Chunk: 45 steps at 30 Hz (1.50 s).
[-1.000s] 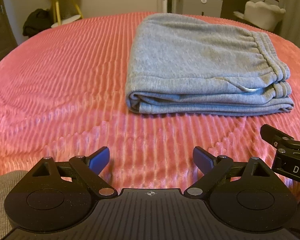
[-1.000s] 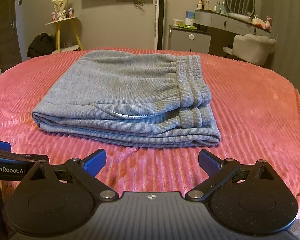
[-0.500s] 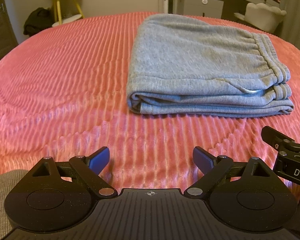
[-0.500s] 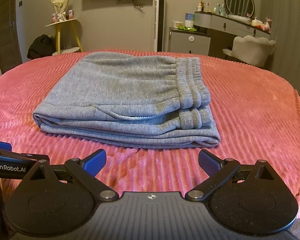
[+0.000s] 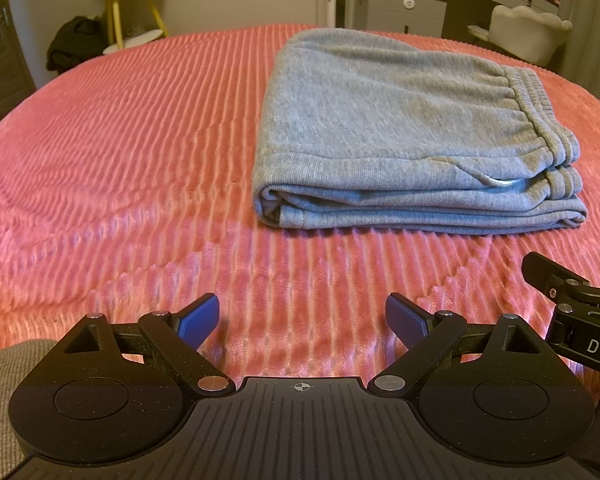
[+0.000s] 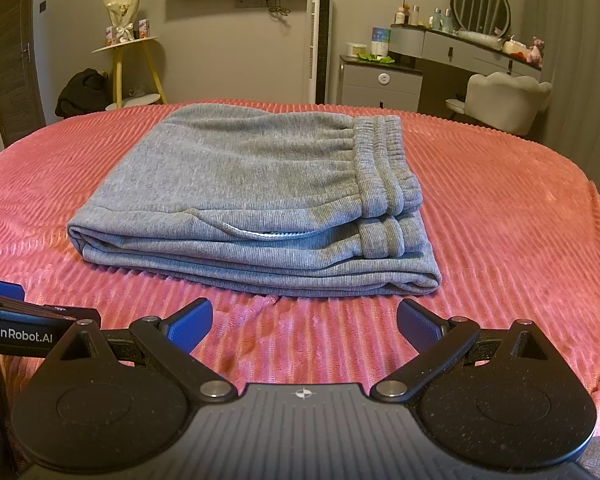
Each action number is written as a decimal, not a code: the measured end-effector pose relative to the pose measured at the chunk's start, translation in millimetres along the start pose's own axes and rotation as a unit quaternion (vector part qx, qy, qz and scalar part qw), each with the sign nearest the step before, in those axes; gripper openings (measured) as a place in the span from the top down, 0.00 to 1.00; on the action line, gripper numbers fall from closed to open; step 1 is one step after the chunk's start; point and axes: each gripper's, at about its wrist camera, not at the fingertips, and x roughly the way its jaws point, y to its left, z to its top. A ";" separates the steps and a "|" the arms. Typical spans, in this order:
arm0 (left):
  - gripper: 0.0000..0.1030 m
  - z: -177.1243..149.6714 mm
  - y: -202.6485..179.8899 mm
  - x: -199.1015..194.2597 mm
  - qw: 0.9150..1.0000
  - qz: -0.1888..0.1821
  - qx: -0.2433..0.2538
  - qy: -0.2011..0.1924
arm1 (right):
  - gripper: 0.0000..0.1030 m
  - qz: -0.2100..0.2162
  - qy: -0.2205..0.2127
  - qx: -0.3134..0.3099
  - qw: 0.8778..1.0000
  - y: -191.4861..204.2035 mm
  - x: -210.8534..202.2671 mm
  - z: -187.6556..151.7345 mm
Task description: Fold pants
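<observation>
Pants (image 5: pixel 404 136), grey and ribbed, lie folded into a compact stack of several layers on the pink ribbed bedspread (image 5: pixel 120 152), and we read the scene from left to right. At far left in the right wrist view, the tip of our left gripper (image 6: pixel 4 300) enters the frame, level with the near edge of the bedspread. In its own view the left gripper (image 5: pixel 302 318) hovers low over bare bedspread with its jaws spread wide and nothing between the blue pads (image 5: pixel 198 320); the pants lie ahead of it and to its right, well apart from the fingertips, with the rolled fold edge facing left. Our right gripper (image 6: pixel 304 322) likewise stands wide apart and empty, and here the pants (image 6: pixel 256 184) lie directly ahead, their near layered edge close to, but not touching, the pads (image 6: pixel 190 326). The elastic waistband (image 6: pixel 384 168) forms the right side of the stack. A small pucker in the bedspread sits just beside the near edge, between the right gripper's fingers.
</observation>
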 end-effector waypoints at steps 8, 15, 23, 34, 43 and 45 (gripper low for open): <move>0.08 0.0 -0.4 -0.4 1.000 0.000 0.001 0.000 | 0.04 0.000 -0.001 -0.001 1.000 0.3 -0.6 -0.1; 0.08 0.2 -0.1 -0.5 1.000 0.000 0.001 -0.001 | 0.04 0.000 -0.002 -0.002 1.000 0.3 -1.5 -0.1; 0.08 0.2 0.1 -0.4 1.000 0.000 0.001 0.000 | 0.04 0.000 -0.002 -0.003 1.000 0.4 -1.6 -0.2; 0.08 -0.6 -2.8 -0.8 1.000 0.004 0.006 0.001 | 0.04 0.000 -0.002 -0.002 1.000 0.5 -1.7 -0.3; 0.08 -0.3 -2.3 -0.1 1.000 0.002 0.002 0.003 | 0.04 0.000 -0.003 -0.002 1.000 0.8 -1.8 -0.5; 0.08 -0.4 -2.5 0.0 1.000 0.002 0.002 0.003 | 0.04 0.000 -0.002 -0.002 1.000 0.8 -1.8 -0.5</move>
